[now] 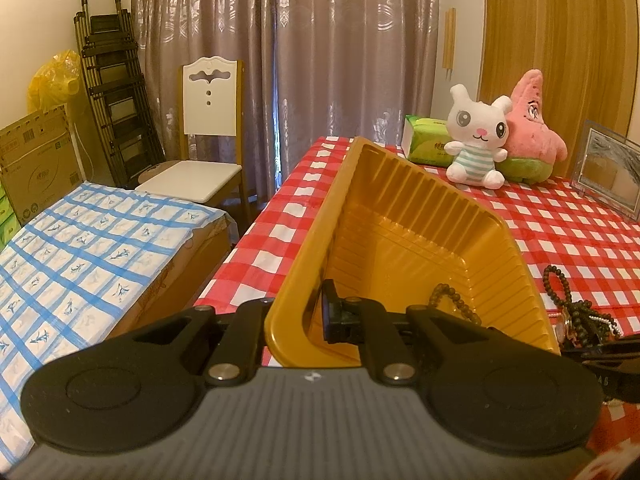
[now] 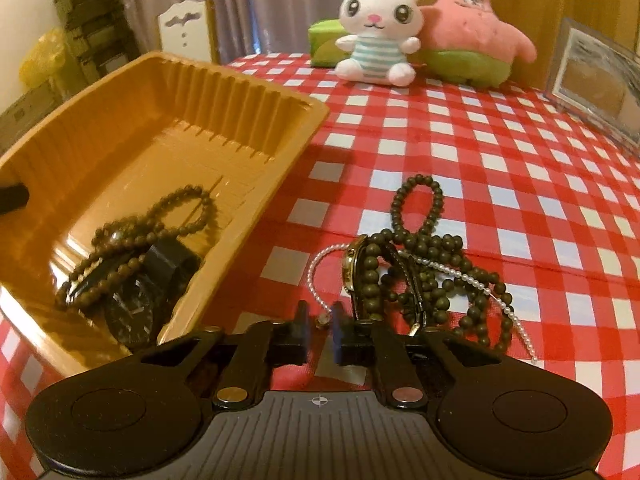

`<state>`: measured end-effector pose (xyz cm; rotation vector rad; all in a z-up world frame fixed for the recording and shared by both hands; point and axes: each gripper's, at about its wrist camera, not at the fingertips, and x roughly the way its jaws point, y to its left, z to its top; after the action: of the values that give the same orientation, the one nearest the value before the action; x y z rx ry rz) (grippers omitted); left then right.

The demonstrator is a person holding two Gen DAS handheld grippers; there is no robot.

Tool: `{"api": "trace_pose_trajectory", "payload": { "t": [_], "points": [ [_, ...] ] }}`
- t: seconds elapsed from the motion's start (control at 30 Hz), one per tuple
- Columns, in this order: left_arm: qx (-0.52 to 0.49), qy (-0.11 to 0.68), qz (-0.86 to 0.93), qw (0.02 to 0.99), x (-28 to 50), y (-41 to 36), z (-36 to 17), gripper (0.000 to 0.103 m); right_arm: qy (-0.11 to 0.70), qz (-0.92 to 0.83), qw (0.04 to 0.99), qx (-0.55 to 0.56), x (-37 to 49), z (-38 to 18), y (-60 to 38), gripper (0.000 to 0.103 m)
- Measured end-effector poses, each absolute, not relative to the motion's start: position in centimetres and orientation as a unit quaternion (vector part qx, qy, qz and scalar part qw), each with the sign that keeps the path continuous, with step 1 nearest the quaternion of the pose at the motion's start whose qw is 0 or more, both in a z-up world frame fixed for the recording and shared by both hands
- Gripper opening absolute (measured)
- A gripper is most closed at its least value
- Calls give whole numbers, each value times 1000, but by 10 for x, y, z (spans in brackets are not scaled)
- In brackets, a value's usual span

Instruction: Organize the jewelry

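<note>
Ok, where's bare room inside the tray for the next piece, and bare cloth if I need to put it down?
The yellow tray is bare across its far half; its near end is crowded with a brown bead strand and a black watch. Cloth is bare between the jewelry pile, the white bunny and the picture frame. The right gripper sits beside the pile.

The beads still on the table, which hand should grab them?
Right. Its gripper sits at the bead pile, jaws slightly apart. The left gripper is clamping the tray wall.
</note>
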<state>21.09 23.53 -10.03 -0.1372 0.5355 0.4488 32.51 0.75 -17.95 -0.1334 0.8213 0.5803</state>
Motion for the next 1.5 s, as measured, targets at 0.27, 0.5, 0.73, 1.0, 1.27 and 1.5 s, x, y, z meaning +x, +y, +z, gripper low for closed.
{"api": "trace_pose_trajectory", "payload": {
  "t": [0.27,0.5,0.73,1.0,1.27,1.5],
  "points": [
    [-66,263,220,937,211,235,-100,10,381,290,877,-37,321,-164,1,4],
    [-67,262,220,937,211,236,-101,10,359,355,863,6,307,-122,5,4],
    [-67,263,220,937,212,236,-101,10,375,402,835,-9,293,-120,24,4],
    [-67,263,220,937,211,236,-101,10,381,389,839,-17,299,-127,33,5],
    [-66,262,219,937,212,236,-101,10,372,378,848,-8,307,-127,33,8],
    [-67,263,219,937,213,237,-102,10,375,377,847,0,307,-124,27,25]
  ]
}}
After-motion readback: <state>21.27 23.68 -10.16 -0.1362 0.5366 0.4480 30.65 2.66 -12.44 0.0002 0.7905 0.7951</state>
